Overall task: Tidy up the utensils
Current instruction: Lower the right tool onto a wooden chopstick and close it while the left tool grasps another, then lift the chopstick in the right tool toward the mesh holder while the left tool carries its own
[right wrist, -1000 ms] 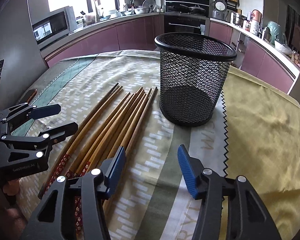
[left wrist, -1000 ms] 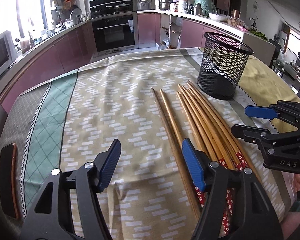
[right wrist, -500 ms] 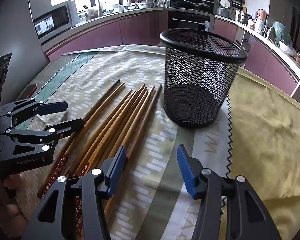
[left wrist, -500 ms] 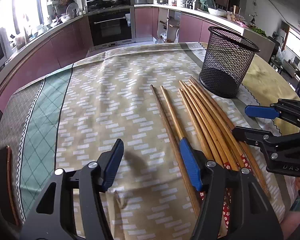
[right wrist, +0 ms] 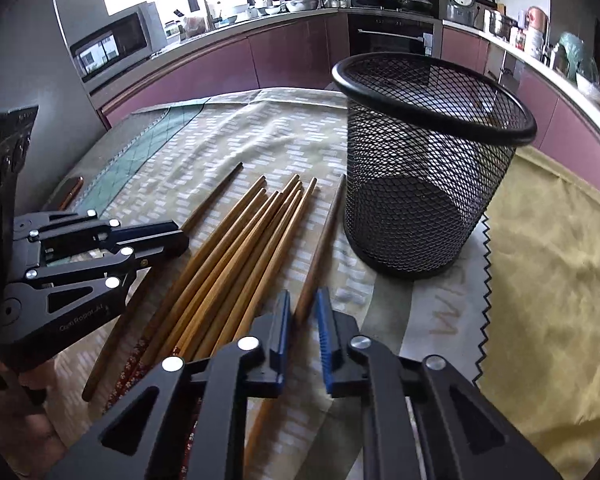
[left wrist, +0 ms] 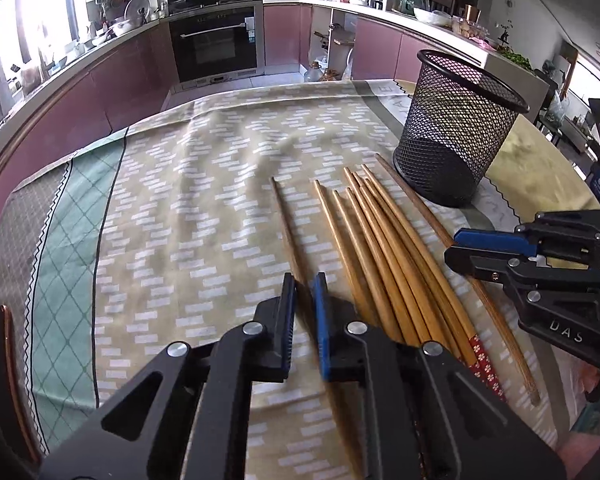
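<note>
Several wooden chopsticks (left wrist: 384,248) lie side by side on the patterned tablecloth (left wrist: 204,184), beside an empty black mesh cup (left wrist: 454,128). My left gripper (left wrist: 303,312) is shut on the leftmost dark chopstick (left wrist: 286,216), which runs between its pads. My right gripper (right wrist: 303,324) is shut on the rightmost dark chopstick (right wrist: 324,236), the one nearest the mesh cup (right wrist: 424,168). Each gripper shows in the other's view: the right one (left wrist: 460,248), the left one (right wrist: 180,236). The bundle (right wrist: 244,256) lies between them.
A yellow cloth (right wrist: 548,264) covers the table right of the cup. A dark phone-like object (left wrist: 4,364) lies at the table's left edge. Kitchen counters and an oven (left wrist: 214,44) stand beyond the table.
Both grippers were open above the chopsticks' handle ends; both have closed, each on an outer chopstick. Those two chopsticks now lie spread away from the bundle.
</note>
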`<act>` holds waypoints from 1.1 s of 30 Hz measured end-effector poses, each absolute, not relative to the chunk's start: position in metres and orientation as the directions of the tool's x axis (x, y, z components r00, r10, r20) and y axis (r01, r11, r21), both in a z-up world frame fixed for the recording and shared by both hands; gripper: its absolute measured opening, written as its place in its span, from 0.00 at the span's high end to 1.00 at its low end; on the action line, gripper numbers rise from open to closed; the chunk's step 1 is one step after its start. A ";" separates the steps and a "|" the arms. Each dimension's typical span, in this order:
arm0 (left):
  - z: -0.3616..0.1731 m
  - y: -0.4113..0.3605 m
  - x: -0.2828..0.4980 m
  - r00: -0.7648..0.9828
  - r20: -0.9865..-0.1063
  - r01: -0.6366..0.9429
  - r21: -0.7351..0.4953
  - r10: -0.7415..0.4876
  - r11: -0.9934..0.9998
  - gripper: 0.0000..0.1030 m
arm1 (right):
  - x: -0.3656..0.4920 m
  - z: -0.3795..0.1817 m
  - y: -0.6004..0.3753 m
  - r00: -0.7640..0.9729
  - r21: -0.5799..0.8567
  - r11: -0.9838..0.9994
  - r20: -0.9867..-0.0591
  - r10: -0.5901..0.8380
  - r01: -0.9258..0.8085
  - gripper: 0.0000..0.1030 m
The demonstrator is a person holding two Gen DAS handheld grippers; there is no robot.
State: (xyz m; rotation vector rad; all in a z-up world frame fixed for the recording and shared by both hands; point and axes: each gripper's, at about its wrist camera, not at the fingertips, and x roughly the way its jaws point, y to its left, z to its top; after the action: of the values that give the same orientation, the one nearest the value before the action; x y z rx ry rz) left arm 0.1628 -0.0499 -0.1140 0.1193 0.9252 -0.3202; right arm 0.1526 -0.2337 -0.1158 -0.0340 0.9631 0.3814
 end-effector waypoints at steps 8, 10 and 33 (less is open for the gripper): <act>-0.105 -0.047 0.155 0.574 -0.781 0.311 -0.070 -0.246 0.948 0.93 | 0.145 -0.113 -0.246 0.502 0.219 0.920 -0.785 0.363 -0.324 0.94; -0.099 -0.045 0.151 0.581 -0.772 0.314 -0.079 -0.258 0.946 0.93 | 0.143 -0.110 -0.248 0.504 0.232 0.915 -0.776 0.378 -0.329 0.94; 0.038 -0.036 0.110 0.666 -0.547 0.470 -0.219 -0.507 0.855 0.93 | 0.105 -0.013 -0.302 0.690 0.344 0.832 -0.467 0.553 -0.434 0.94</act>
State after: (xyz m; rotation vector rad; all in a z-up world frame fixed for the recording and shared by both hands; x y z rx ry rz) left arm 0.1105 -0.0356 0.0375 -0.0609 0.6357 -0.5519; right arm 0.1054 -0.3016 -0.0135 0.2139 0.5898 0.5567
